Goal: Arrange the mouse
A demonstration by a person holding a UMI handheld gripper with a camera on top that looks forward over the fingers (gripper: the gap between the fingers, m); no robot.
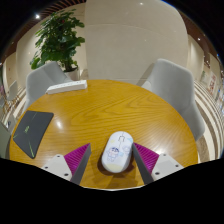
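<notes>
Gripper (pixel 112 160) fingers are spread apart w/ the white mouse (pixel 117 152) sat between them on the round table (pixel 100 110), untouched. Laptop (pixel 32 133) at 9 o'clock. Jaws should be centred on the mouse's sides, then closed evenly.

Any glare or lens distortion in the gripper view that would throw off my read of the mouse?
Gripper view: strong fisheye, so the round wooden table edge and chairs bow outward; soft ceiling-light glare sits on the tabletop beyond the mouse and beside the laptop; the white mouse itself is evenly lit, sharp, with a faint shadow, standing between the open jaws of the gripper, gaps either side.
</notes>
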